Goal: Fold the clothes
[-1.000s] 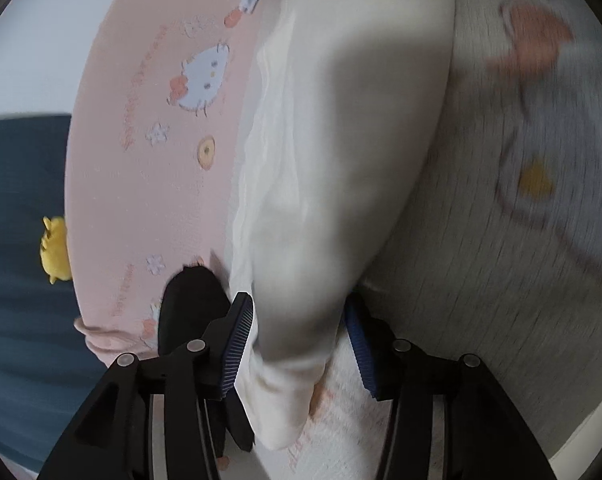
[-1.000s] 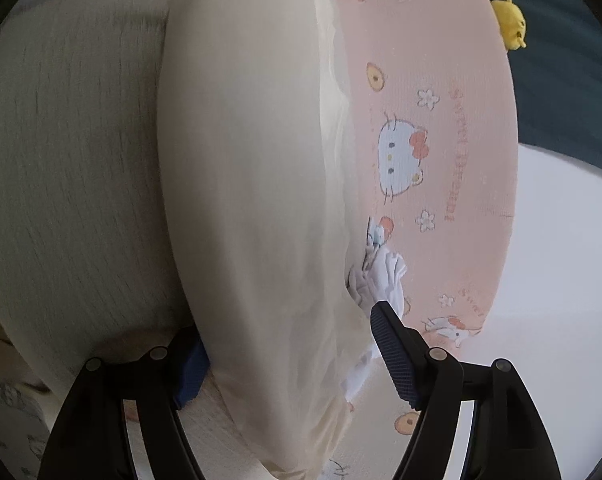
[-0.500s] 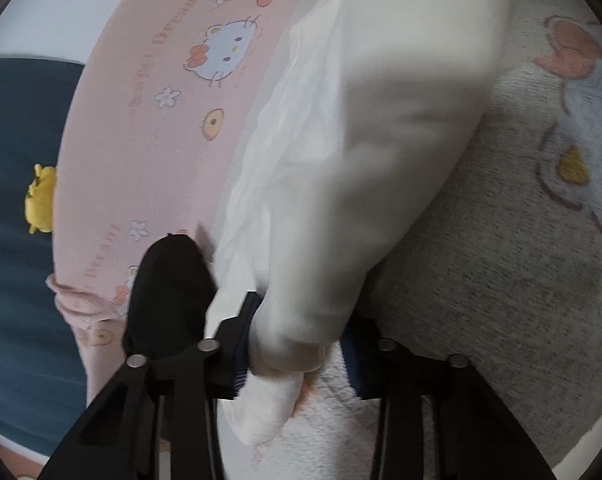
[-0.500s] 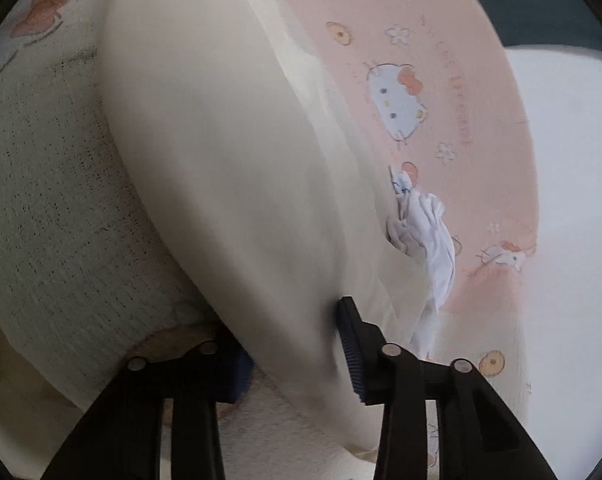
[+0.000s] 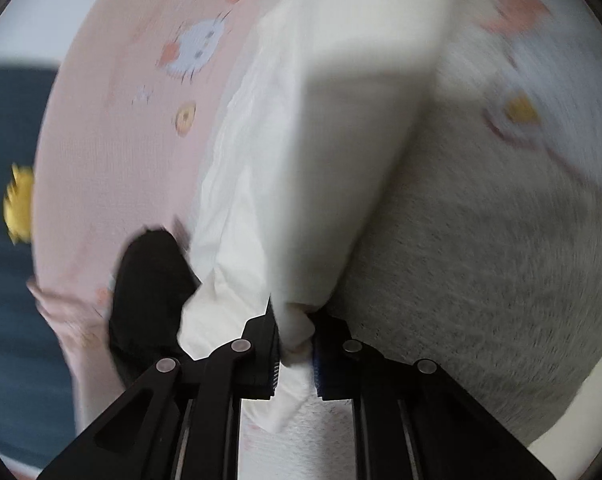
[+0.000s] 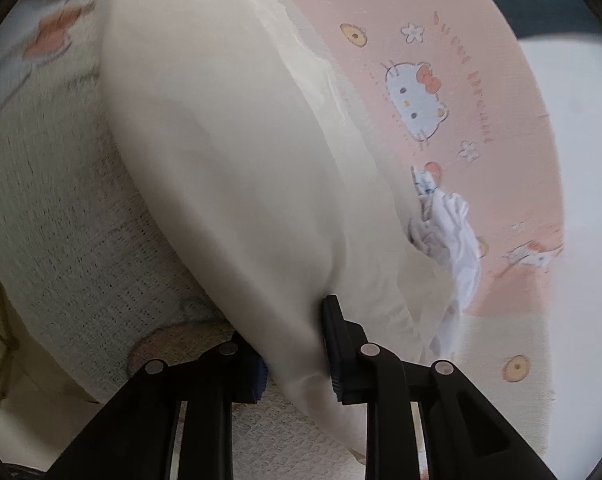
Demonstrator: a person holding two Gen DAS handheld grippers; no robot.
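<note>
Cloth fills most of what I see: a cream garment (image 5: 341, 140) stretched between my two grippers, above a bed. My left gripper (image 5: 295, 344) is pinched tight on one end of it, with a bunched bit of fabric squeezed between the jaws. My right gripper (image 6: 297, 344) is clamped on the other end, and the cloth runs thick between its jaws. The garment hangs in a long band with one soft crease along it, so I think it may be doubled over once, but I cannot be sure. It is not lying flat or stacked anywhere, so I judge the folding of this piece is in the middle, with laying down and smoothing left to do. Under it is a pink blanket (image 6: 481, 92) with cat pictures and a white knit blanket (image 6: 61, 220). A small white crumpled cloth (image 6: 453, 240) lies on the pink blanket just beside the garment. A black thing (image 5: 149, 292) sits near my left gripper; I cannot tell what it is. I see no basket, box or drawer in either view, so I have no containers to tell about.
</note>
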